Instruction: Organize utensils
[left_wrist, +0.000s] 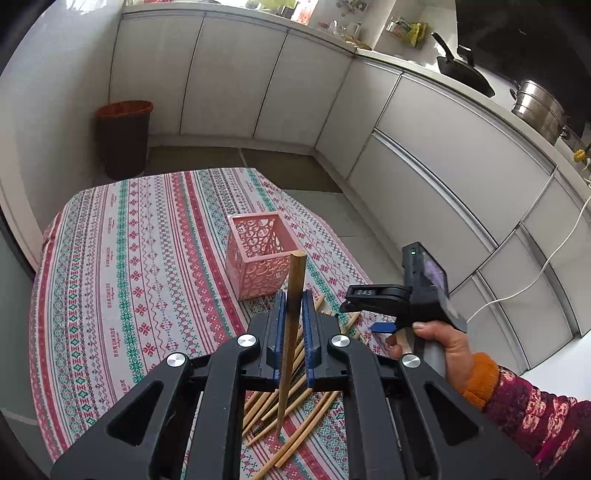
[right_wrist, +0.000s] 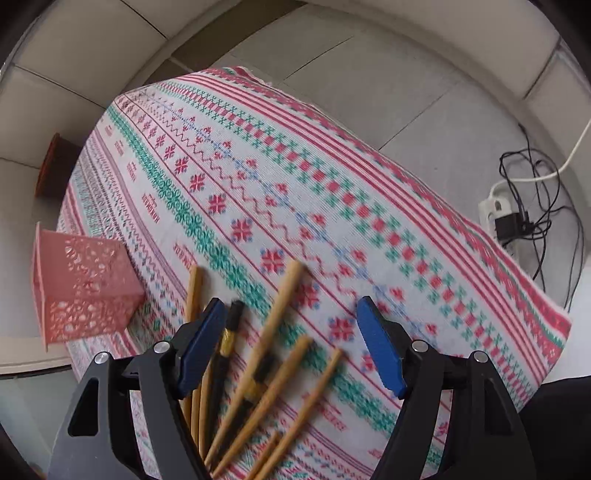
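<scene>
Colours and patterns. Desk cloth (right_wrist: 332, 155): white ground with lengthwise bands of red stripes, green scrollwork, red snowflake motifs, a red zigzag line and pale blue crosses. Basket (left_wrist: 260, 254): salmon pink, its walls pierced with a circle-and-scroll openwork. Held chopstick (left_wrist: 291, 325): tan wood, darkened grey-brown along its middle. Loose chopsticks (right_wrist: 273, 332): light bamboo tan; one among them black with a gold band (right_wrist: 229, 336). Left claw (left_wrist: 293, 332): black frame, blue pads, silver pivot screws. Right claw (right_wrist: 291, 343): the same black and blue. Sleeve (left_wrist: 532, 406): dark red with a pink floral print and an orange cuff. Bin (left_wrist: 123, 138): dark body, orange-red liner. Cabinets (left_wrist: 236, 74): plain white.
</scene>
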